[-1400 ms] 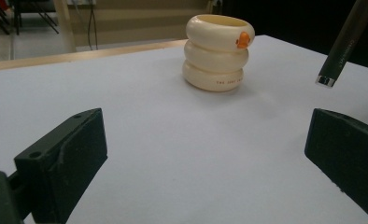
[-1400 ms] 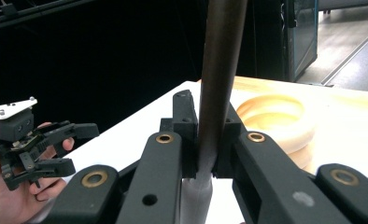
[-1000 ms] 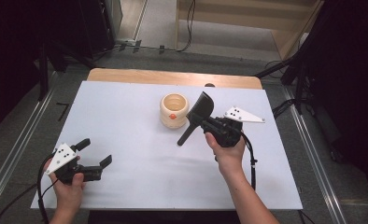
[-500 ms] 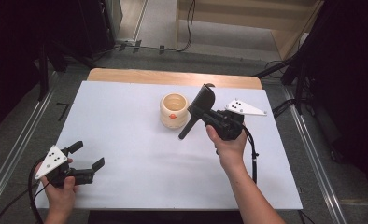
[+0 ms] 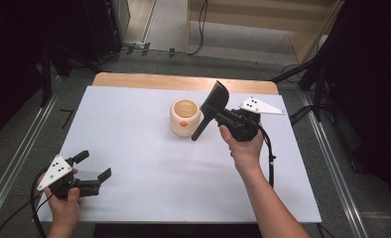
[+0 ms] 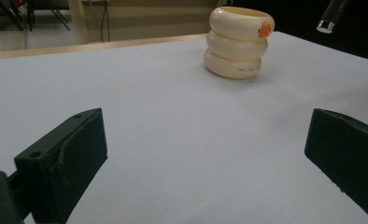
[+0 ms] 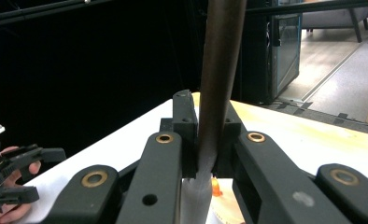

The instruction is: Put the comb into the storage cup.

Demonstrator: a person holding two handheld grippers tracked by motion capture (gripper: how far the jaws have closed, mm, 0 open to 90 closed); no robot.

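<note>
High view. The right hand-held gripper [image 5: 218, 119] is clamped on a dark spatula [image 5: 211, 106], held in the air toward the far edge of the tabletop [image 5: 149, 148]. The broad blade points up and away; the handle end slants down, its tip just beside a cream ribbed cup [image 5: 185, 117] standing upright near the middle of the far edge. The left hand-held gripper [image 5: 92, 166] hovers at the near left corner, jaws apart, holding nothing.

Left gripper view. Both black jaws stand wide apart over bare tabletop [image 6: 173, 140]. The cup [image 6: 238, 42] stands well beyond them, built of three stacked rounded rings with a small orange mark near the rim. The spatula's handle tip [image 6: 329, 18] hangs above and beside it, apart from the rim.

Right gripper view. The jaws are closed hard on the spatula's handle [image 7: 217, 84], which runs straight up between them. The left hand-held gripper [image 7: 14, 172] shows far off, near the tabletop's edge.

Handling, as judged. The spatula looks light and stiff, with a smooth round handle likely to swivel in a two-jaw grip; a hold close to the blade, as here, limits swing. The cup looks light and easily tipped, so the handle should enter from straight above.
</note>
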